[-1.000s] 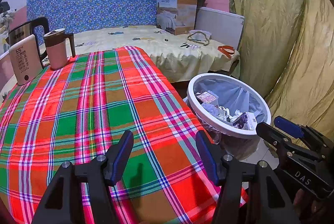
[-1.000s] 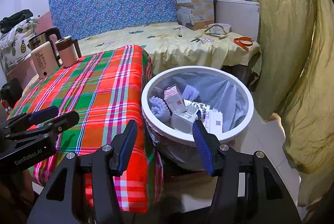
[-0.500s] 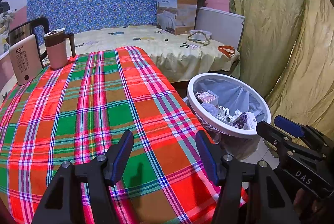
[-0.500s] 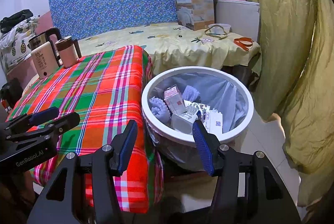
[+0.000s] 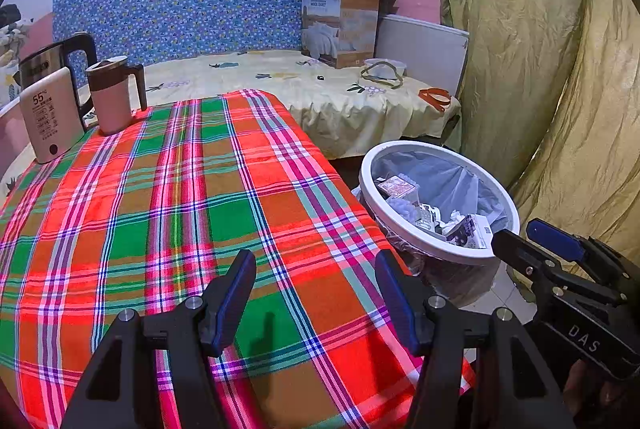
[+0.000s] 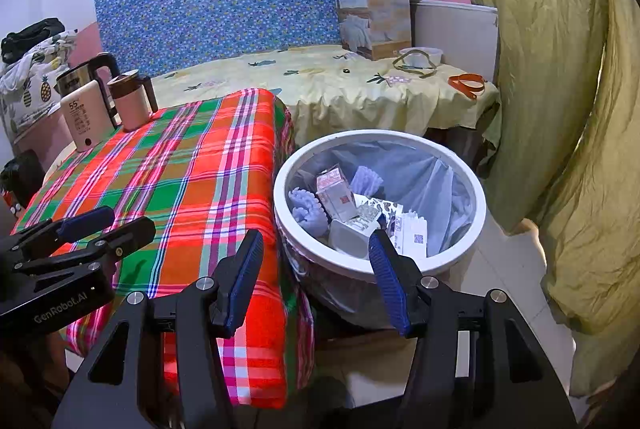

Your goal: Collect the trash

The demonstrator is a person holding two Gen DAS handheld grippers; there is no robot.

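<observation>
**Both claws released, trash lying in the bin**

The left claw [image 5: 316, 293] hangs over the near end of the bench [image 5: 160, 189], its blue-padded fingers [image 5: 234, 295] spread wide with nothing between them. The bench wears a red, green and pink plaid cloth. At its far left corner stand a kettle [image 5: 56, 61], a white box [image 5: 50, 119] marked 55 in front of it, and a pink mug [image 5: 114, 97] with a dark handle just beside.

The right claw [image 6: 316, 277] is likewise released and empty, held off the bench's right edge, above the near rim of the bin [image 6: 460, 253]. The bin is round, white-rimmed, lined with a pale bag, and stands on the floor just beside the bench. Inside it lies the trash [image 6: 348, 205]: small cartons, printed paper and lilac foam pieces.

Behind the bench is a bed [image 5: 280, 81] with a yellow sheet and a blue patterned headboard; a cardboard box [image 5: 340, 25] sits at its far right. A yellow-green curtain [image 6: 560, 69] hangs on the right.
</observation>
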